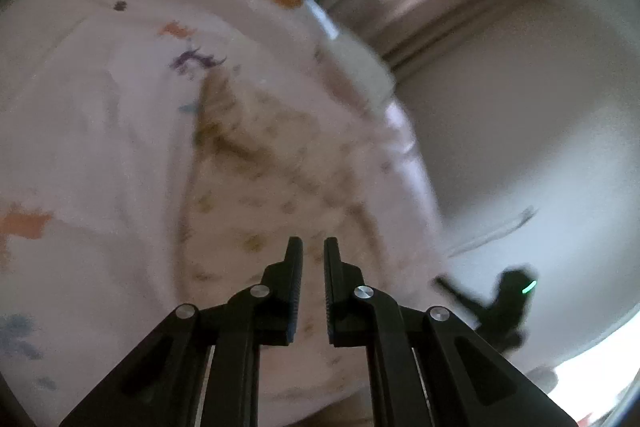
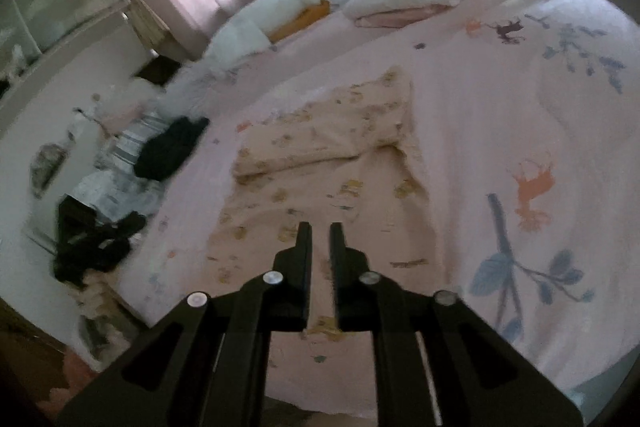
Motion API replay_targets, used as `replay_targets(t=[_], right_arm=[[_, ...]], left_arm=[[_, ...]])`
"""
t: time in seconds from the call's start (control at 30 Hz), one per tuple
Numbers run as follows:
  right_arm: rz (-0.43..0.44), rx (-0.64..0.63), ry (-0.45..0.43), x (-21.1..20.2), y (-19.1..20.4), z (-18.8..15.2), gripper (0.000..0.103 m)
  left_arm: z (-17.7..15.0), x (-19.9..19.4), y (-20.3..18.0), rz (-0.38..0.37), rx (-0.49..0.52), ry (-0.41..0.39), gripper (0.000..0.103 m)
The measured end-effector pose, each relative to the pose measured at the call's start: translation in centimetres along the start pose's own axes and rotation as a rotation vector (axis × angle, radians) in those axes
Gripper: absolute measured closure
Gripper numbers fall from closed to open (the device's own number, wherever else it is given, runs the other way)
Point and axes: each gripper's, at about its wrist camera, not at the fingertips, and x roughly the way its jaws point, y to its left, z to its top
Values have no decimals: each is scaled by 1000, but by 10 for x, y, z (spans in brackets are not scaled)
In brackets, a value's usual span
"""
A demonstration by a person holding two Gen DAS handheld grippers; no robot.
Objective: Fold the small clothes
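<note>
Left claw (image 1: 313, 245) closed, empty, above the bed (image 1: 100, 147). Right claw (image 2: 320, 229) closed too, gripping nothing. Garment (image 2: 320, 163) spread just ahead of both, part-folded, far half doubled over.

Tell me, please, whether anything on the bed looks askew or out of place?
The cream patterned small garment lies on the pink printed bedsheet, its upper part folded into a slanted, uneven band rather than square. A black cloth hangs off the bed's left edge.

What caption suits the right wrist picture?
Empty right gripper above a partly folded cream printed garment on a pink bedspread.
</note>
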Motion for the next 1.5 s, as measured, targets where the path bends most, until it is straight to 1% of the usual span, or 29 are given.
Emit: replay_targets(t=[0.07,0.1,0.13,0.17,0.2,0.23,0.27,0.3,0.33,0.43,0.5,0.57,0.63,0.8,0.9,0.93,0.97,1.0,1.03,1.07,1.1,1.13,1.17,1.2,1.23,1.27,1.33,1.4,1.5], right_arm=[[-9,-16,42,6,-6,-7,91],[-28,-16,64,10,-10,-11,90],[-62,-11,87,15,-15,-16,89],[-92,-5,106,19,-20,-21,86],[-116,-1,126,23,-24,-26,84],[-139,3,153,29,-30,-32,77],[-149,6,168,31,-32,-35,67],[-162,9,194,35,-36,-41,63],[-173,12,213,37,-40,-45,56],[-183,54,231,35,-50,-49,52],[-149,91,222,28,-57,-49,48],[-128,113,227,23,-59,-52,36],[-130,118,235,21,-59,-54,31],[-127,99,266,23,-52,-65,30],[-13,143,283,24,-49,-73,30],[35,157,290,26,-47,-75,31],[50,157,284,28,-45,-78,33],[37,149,268,28,-42,-79,35],[11,143,249,28,-41,-79,43],[-5,148,237,29,-41,-79,57],[-10,162,227,29,-43,-79,64],[-1,184,219,28,-47,-78,76],[8,191,218,27,-50,-78,80],[25,192,217,26,-51,-78,83],[38,181,217,25,-51,-79,89],[41,169,212,23,-49,-81,93],[56,178,194,21,-49,-81,94],[97,207,173,20,-52,-79,95],[95,238,137,18,-52,-72,95]], left_arm=[[-10,6,4,48,38,49,98],[-15,10,8,88,43,68,96],[-20,15,14,137,36,84,89],[-23,19,20,162,22,93,78],[-27,22,28,174,-1,104,72],[-30,26,35,176,-32,117,60],[-33,28,43,174,-66,131,50],[-37,31,51,165,-107,154,47],[-42,31,56,144,-127,172,45],[-55,32,66,25,-188,258,44],[-60,30,65,13,-199,269,40],[-67,25,62,-9,-185,283,39],[-71,24,59,-30,-179,299,39],[-73,28,53,-56,-159,301,39],[-72,41,43,-92,-142,311,40],[-72,46,37,-93,-124,318,40],[-72,49,31,-91,-95,330,45],[-72,51,25,-80,-65,338,51],[-71,54,19,-63,-35,339,57],[-71,57,16,-55,-21,338,58],[-70,58,15,-53,-16,338,58],[-69,60,15,-47,-14,335,68],[-68,61,15,-23,-12,329,78],[-66,61,16,-2,-12,319,80],[-67,60,18,5,-12,310,83],[-66,59,19,6,-16,301,88],[-64,57,20,-7,-35,280,89],[-60,57,19,-46,-49,258,89],[-54,57,15,-42,-51,237,90]])
